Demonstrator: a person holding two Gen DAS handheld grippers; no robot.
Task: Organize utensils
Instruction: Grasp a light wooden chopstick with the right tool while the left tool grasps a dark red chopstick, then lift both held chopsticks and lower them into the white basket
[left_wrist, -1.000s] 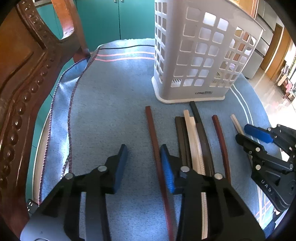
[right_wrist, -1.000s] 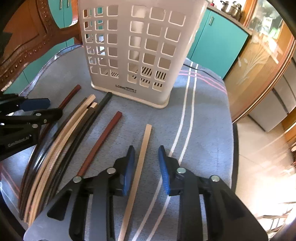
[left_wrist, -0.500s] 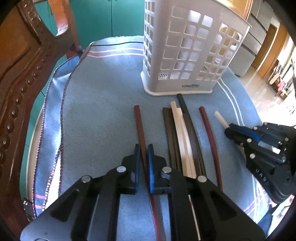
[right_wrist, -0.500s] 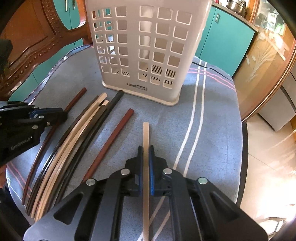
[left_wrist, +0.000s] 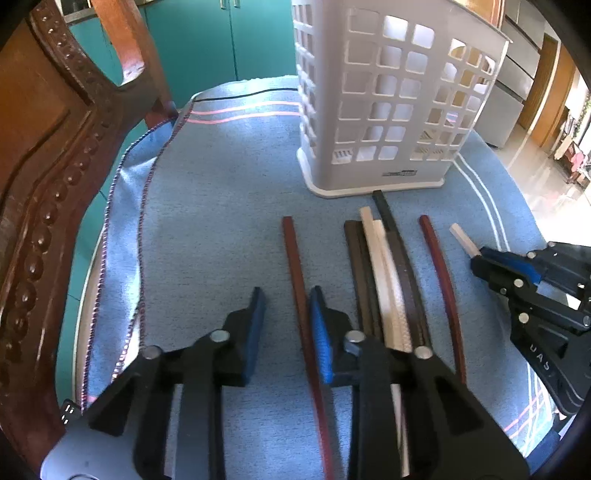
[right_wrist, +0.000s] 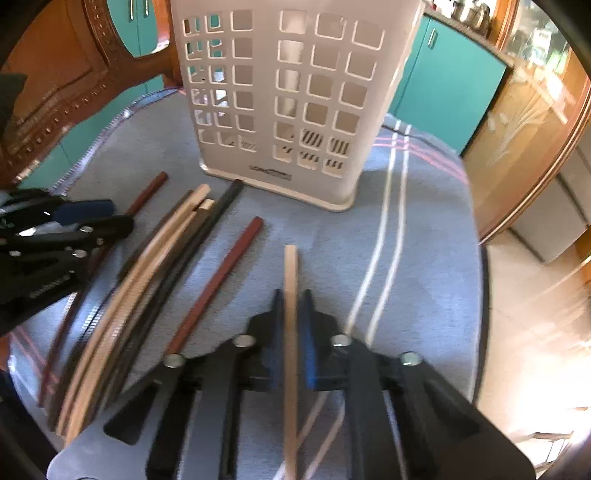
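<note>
Flat brown, beige, black chopsticks (left_wrist: 384, 280) before white slotted basket (left_wrist: 388, 110)

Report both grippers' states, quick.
Left gripper: open, holding nothing.
Right gripper: shut on the pale chopstick.

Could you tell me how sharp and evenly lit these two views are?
Left wrist view: mostly sharp, fisheye-curved, sunlit floor blown out at right, white basket clear. Right wrist view: motion-blurred, especially the pale stick in the right gripper; glare at right.
</note>
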